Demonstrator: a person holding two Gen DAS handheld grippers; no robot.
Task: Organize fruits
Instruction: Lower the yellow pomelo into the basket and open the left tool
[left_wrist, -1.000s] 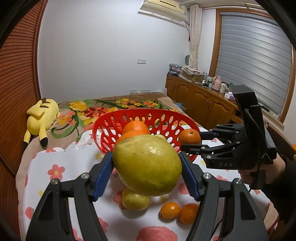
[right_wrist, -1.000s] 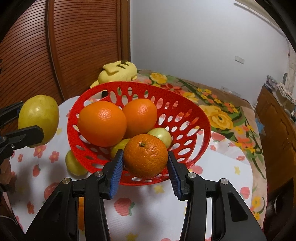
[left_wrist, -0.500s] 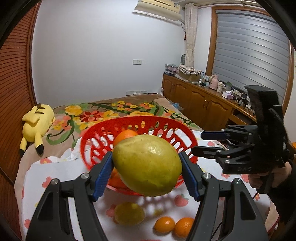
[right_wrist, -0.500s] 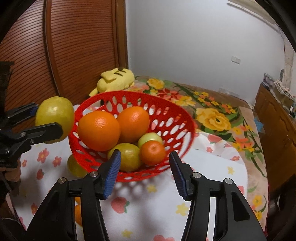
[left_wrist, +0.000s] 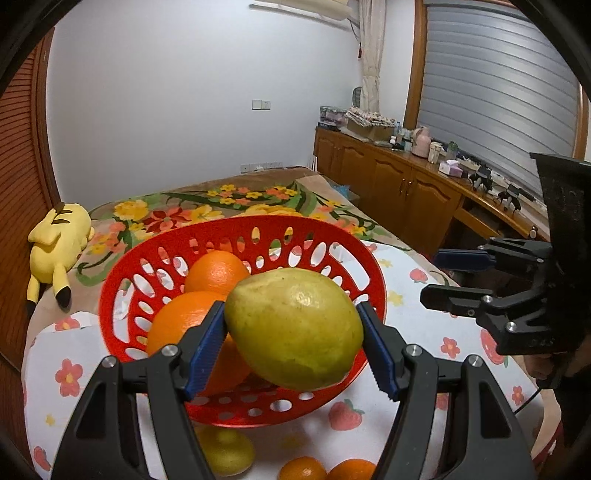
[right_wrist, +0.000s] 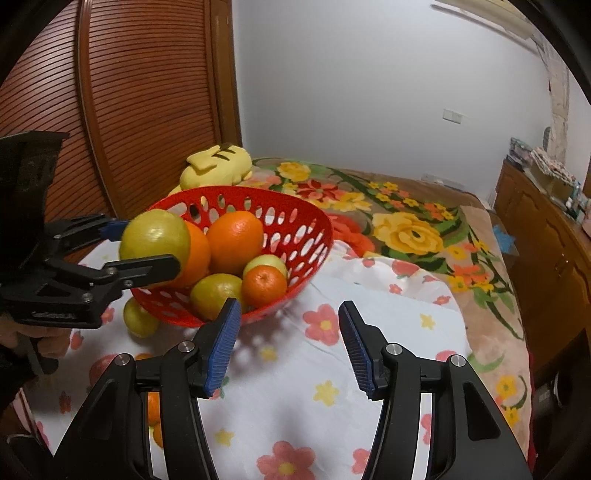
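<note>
A large yellow-green fruit (left_wrist: 295, 328) is clamped between the blue pads of my left gripper (left_wrist: 291, 332), which is shut on it. It hangs over the near rim of the red perforated basket (left_wrist: 236, 225). In the basket lie two big oranges (right_wrist: 234, 242), a small orange (right_wrist: 264, 286) and two greenish fruits (right_wrist: 216, 295). My right gripper (right_wrist: 289, 321) stands open and empty, a little back from the basket's front, over the flowered cloth. In the left wrist view the right gripper (left_wrist: 434, 277) is to the basket's right. In the right wrist view the left gripper (right_wrist: 147, 243) holds the fruit at the basket's left rim.
On the white flowered cloth (right_wrist: 295, 387) in front of the basket lie a yellow-green fruit (left_wrist: 225, 452) and two small oranges (left_wrist: 303, 470). A yellow plush toy (left_wrist: 59, 240) lies on the floral bedspread behind. Wooden cupboards (left_wrist: 406, 192) run along the right, and a slatted wooden door (right_wrist: 147, 92) stands on the left.
My left gripper carried the yellow-green fruit forward to the basket's near rim. My right gripper let go of the small orange, which now lies in the basket, and drew back with its jaws apart.
</note>
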